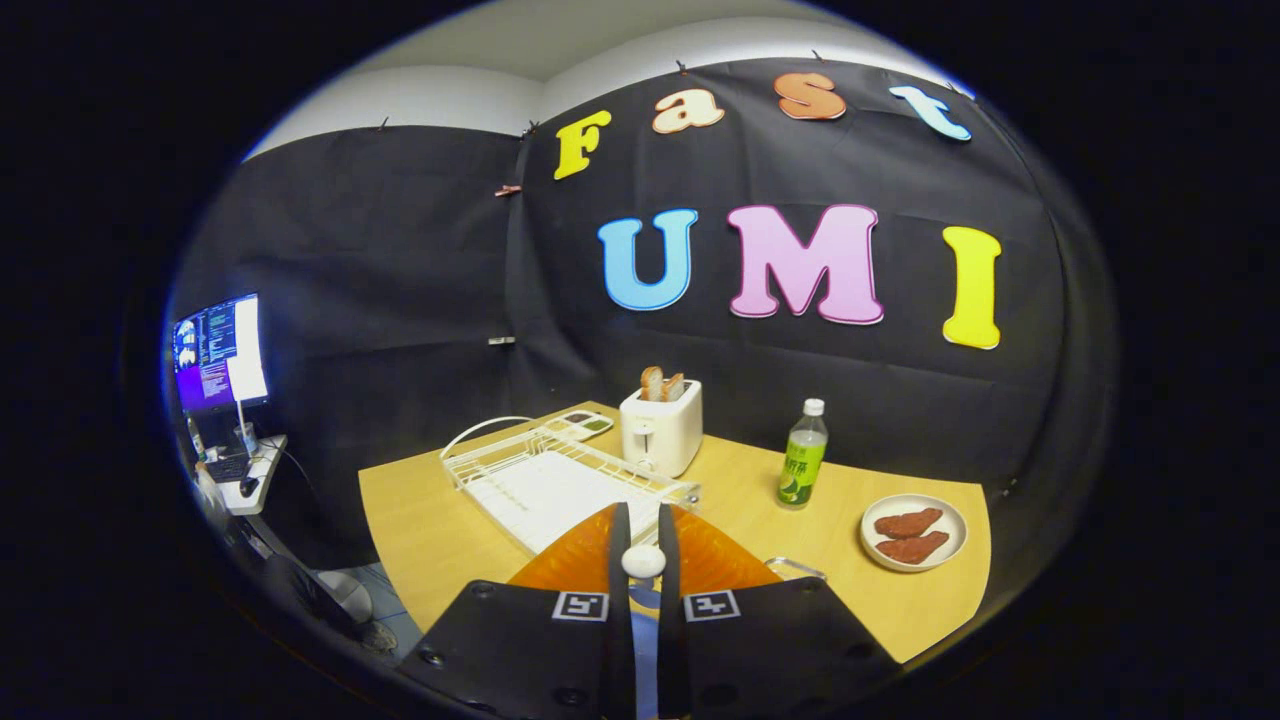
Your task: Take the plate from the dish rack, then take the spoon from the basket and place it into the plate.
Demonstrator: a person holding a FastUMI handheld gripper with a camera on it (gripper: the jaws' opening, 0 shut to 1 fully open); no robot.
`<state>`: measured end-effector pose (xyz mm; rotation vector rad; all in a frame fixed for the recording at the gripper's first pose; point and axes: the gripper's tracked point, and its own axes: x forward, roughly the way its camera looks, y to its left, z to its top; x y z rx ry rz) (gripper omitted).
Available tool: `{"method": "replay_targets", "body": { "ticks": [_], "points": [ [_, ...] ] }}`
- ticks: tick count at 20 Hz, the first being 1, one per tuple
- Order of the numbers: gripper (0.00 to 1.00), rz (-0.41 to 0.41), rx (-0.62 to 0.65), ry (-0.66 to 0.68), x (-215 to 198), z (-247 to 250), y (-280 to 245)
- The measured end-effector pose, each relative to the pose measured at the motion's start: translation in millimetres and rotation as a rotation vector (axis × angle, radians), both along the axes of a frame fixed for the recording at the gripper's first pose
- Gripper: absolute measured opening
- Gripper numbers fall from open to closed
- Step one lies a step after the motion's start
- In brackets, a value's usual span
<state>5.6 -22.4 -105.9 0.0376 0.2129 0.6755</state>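
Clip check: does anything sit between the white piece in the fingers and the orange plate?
Nothing visible does. The gripper is shut on the white piece, apparently the spoon's end, and the orange plate lies right under and ahead of the fingers. The dish rack and toaster stand beyond the plate, out of the path.

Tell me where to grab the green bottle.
Take the bottle around its straight middle, coming level from the near side: it stands upright with bare table around. The gripper first must free its jaws, now shut on the spoon.
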Motion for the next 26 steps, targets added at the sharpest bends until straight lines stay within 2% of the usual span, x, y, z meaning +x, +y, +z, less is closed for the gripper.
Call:
{"method": "replay_targets", "body": {
  "ticks": [8, 13, 26],
  "points": [
    [0.13, 0.08, -0.079, -0.048, -10, -62, 44],
    [0.13, 0.109, -0.138, -0.001, -18, -98, 49],
    [0.16, 0.12, -0.171, 0.086, -35, -112, 28]
  ]
}}
